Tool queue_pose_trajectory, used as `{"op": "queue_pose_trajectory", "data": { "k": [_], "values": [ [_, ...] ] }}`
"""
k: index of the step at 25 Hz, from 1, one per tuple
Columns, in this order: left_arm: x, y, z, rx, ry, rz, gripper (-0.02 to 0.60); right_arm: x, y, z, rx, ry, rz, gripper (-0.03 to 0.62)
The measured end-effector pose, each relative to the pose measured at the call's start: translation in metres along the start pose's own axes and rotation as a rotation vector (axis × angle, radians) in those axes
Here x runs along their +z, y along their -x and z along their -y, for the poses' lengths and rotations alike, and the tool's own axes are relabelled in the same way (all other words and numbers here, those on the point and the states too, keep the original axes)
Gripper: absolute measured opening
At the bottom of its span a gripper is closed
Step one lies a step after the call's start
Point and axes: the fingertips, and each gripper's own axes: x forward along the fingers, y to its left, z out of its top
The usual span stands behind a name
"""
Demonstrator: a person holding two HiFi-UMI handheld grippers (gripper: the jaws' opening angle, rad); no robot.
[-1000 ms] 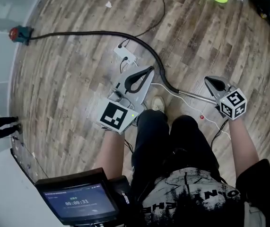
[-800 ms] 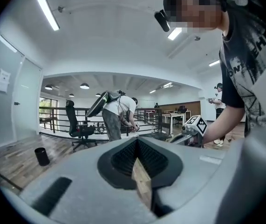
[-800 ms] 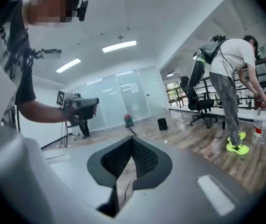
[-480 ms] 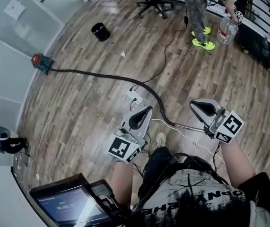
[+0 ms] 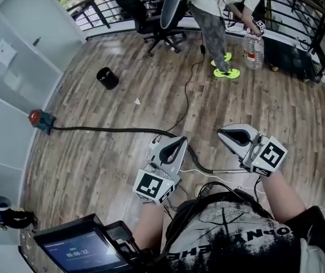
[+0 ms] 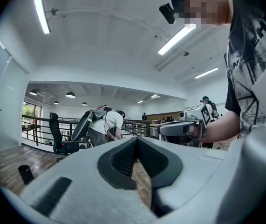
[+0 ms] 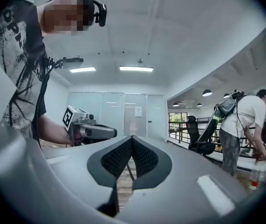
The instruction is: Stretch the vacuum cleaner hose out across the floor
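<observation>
1. The long black ribbed vacuum hose [image 5: 105, 130] is lying along the wooden plank floor [image 5: 94, 169]. It is running from a red-and-teal fitting [image 5: 37, 119] by the wall toward the wearer's feet.
2. The left gripper [image 5: 177, 143] and the right gripper [image 5: 225, 133] are both hovering high above it, jaws pressed together and holding nothing.
3. The bend near the feet is probably risking a snag or a trip, because a thin black cable [image 5: 188, 95] is meeting the hose there.
4. Only the head view is showing the hose. Both gripper views are pointing level, taking in ceiling, railing and a standing person [image 5: 216, 16], so neither is confirming how it lies.
</observation>
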Motion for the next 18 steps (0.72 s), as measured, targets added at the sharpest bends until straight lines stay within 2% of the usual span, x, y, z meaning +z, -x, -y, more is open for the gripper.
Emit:
{"op": "queue_pose_trajectory", "data": {
  "k": [2,7,18],
  "values": [
    [0.015,0.0,-0.019,-0.037,-0.01,-0.005,0.003,0.015,-0.022,0.002,-0.029,0.01,-0.017,0.008],
    [-0.026,0.035,-0.06,-0.098,0.001,0.018,0.003,-0.028,-0.072,-0.019,-0.109,0.052,-0.059,0.008],
    [-0.045,0.009,-0.057,-0.108,-0.008,-0.021,0.003,-0.042,-0.064,-0.002,-0.178,0.075,-0.09,0.006]
  ]
}}
